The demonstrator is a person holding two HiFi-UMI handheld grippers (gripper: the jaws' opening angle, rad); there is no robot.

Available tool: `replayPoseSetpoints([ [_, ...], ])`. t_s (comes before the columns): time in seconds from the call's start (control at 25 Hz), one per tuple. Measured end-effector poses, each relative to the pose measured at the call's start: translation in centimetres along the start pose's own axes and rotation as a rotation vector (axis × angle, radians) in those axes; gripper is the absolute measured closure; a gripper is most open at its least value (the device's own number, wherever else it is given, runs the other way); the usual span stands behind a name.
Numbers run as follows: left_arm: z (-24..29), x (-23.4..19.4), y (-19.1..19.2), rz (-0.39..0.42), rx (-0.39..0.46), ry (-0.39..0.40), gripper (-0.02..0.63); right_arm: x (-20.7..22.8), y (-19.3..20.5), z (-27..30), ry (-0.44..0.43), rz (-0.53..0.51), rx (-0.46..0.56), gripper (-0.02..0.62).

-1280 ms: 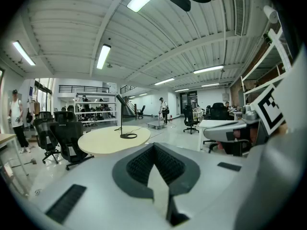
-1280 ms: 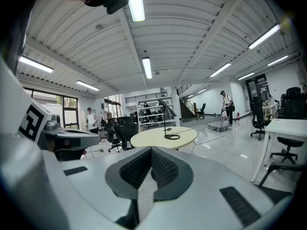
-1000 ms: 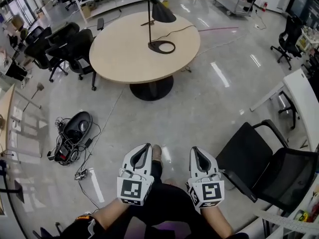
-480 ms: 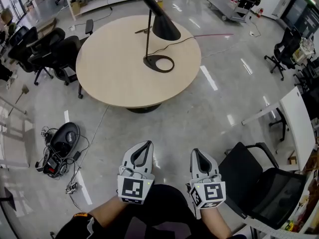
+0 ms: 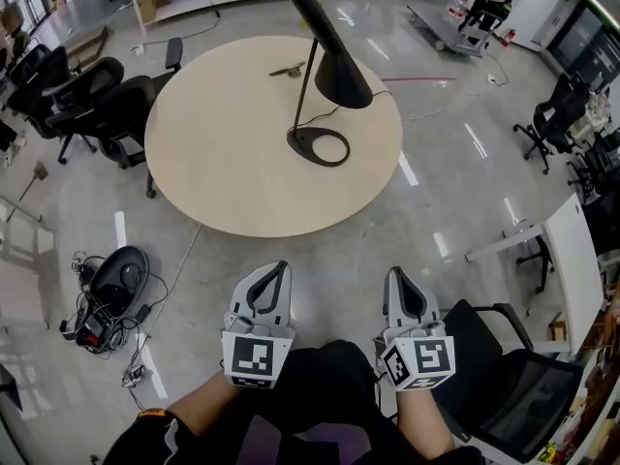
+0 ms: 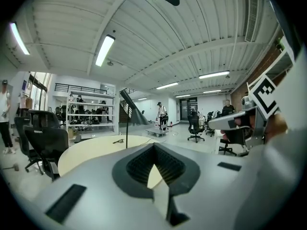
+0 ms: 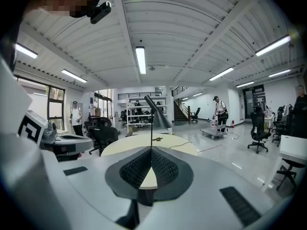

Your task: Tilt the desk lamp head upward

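Note:
A black desk lamp stands on the round beige table point(image 5: 223, 163). Its ring base point(image 5: 318, 146) sits right of the table's centre, and its cone head point(image 5: 339, 61) tilts downward. Both grippers hang well short of the table, over the person's lap. The left gripper point(image 5: 274, 269) is shut and empty. The right gripper point(image 5: 401, 276) is shut and empty too. In the left gripper view the lamp point(image 6: 129, 114) rises beyond the closed jaws point(image 6: 154, 146). In the right gripper view the lamp head point(image 7: 159, 115) stands straight above the jaws point(image 7: 151, 149).
Black office chairs point(image 5: 92, 100) crowd the table's left side. Another black chair point(image 5: 504, 376) is close on my right. A black device with tangled cables point(image 5: 111, 289) lies on the floor at left. A small tool point(image 5: 288, 69) rests on the table. A white desk point(image 5: 581, 250) is at right.
The table and lamp have come nearer and lower in the head view as the person moves toward them. Both grippers stay shut, side by side.

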State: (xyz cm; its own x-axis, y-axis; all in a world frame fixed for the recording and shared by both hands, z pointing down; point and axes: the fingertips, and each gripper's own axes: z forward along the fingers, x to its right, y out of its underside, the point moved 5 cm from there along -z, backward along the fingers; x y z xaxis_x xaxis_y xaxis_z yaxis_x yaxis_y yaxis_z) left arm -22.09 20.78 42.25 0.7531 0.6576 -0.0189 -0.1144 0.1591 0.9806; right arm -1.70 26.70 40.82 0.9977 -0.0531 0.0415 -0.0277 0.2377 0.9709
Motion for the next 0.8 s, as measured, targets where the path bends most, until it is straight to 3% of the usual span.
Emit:
replayPoseSetpoints([
  [0.4,7.9,-1.6,-0.1,-0.014,-0.029,-0.101,0.565,5.2,0.0,9.7,-0.108,0.02,-0.022,0.581],
  [0.8,22.3,0.2,-5.5,-0.012,-0.022,-0.274,0.565,17.5,-4.6,21.9,-0.279,-0.007,-0.021,0.581],
])
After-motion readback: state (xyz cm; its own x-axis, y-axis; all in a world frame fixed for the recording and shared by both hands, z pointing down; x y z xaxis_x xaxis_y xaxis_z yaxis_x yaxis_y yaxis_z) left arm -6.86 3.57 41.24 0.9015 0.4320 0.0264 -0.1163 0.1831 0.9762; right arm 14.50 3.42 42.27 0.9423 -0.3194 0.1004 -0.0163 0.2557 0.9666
